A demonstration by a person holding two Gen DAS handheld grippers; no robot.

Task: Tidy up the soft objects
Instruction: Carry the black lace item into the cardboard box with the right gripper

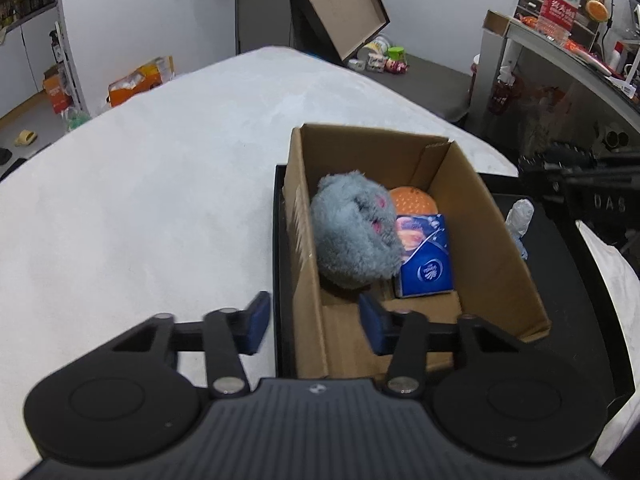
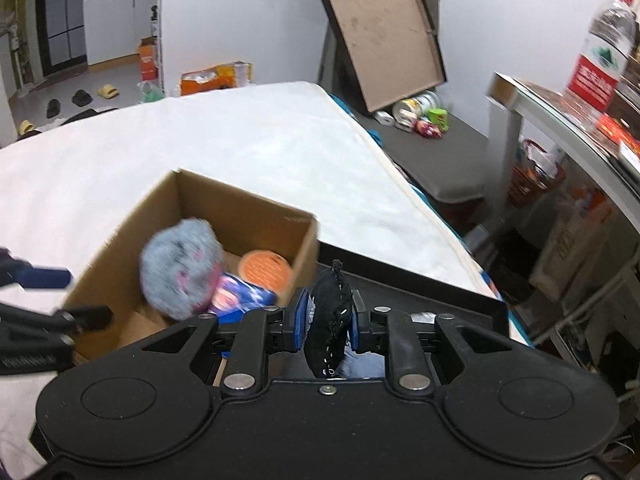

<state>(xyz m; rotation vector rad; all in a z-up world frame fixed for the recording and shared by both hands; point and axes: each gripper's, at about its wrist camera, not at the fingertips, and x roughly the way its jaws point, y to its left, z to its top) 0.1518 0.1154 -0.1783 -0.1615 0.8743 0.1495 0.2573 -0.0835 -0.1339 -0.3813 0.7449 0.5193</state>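
Soft toys go in the box, and you have one more in your right hand.

Your left gripper (image 1: 312, 326) has its fingers apart with nothing between them, hanging over the near left wall of the cardboard box (image 1: 486, 216). Inside the box, at 12 o'clock from those fingers, lies the fluffy grey toy (image 1: 354, 230). At its 3 o'clock sit an orange round thing (image 1: 414, 200) and a blue tissue pack (image 1: 426, 264); the white writing on the pack is too small to read. Your right gripper (image 2: 325, 322) squeezes a black soft toy (image 2: 330, 320) above the black tray (image 2: 420, 286), at the box's 4 o'clock. Far right stands a bottle (image 2: 604, 46) with a red label, its words blurred.
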